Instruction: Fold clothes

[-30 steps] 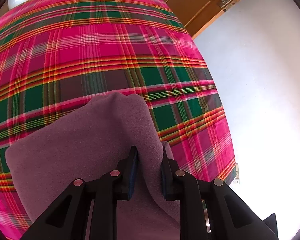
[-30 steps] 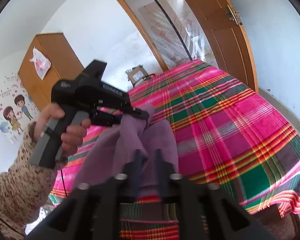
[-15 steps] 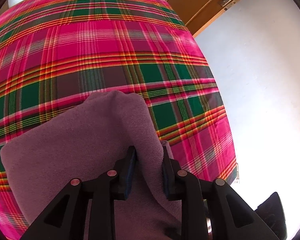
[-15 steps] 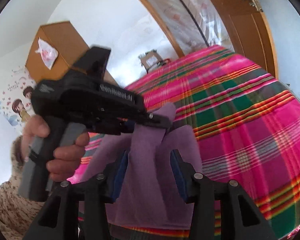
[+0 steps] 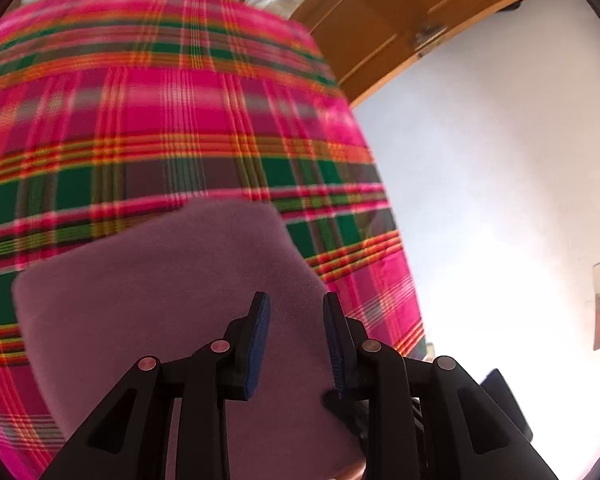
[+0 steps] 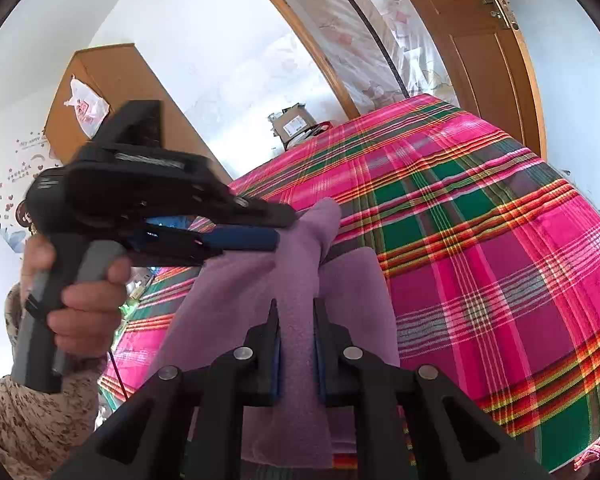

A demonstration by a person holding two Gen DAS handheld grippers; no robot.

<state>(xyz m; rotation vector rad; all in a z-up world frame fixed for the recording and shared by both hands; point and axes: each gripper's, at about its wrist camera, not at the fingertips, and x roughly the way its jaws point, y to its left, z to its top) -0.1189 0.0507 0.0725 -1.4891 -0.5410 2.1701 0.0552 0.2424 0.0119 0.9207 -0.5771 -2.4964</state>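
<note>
At the near edge of the plaid-covered bed, the right hand-held gripper is closing on a raised ridge of the purple cloth, and the fabric stands between its pads. The left hand-held gripper, seen at 9 o'clock in the right wrist view, is opening; its blue pads are apart and the cloth lies slack under them, not pinched. To do this step well, I think the right side should finish a firm pinch on the ridge before the left lets go fully, so the fold does not fall open. The cloth looks soft, thick and fleecy, already doubled, with a rounded far corner toward 12 o'clock. Beyond it the bed cover is bare.
</note>
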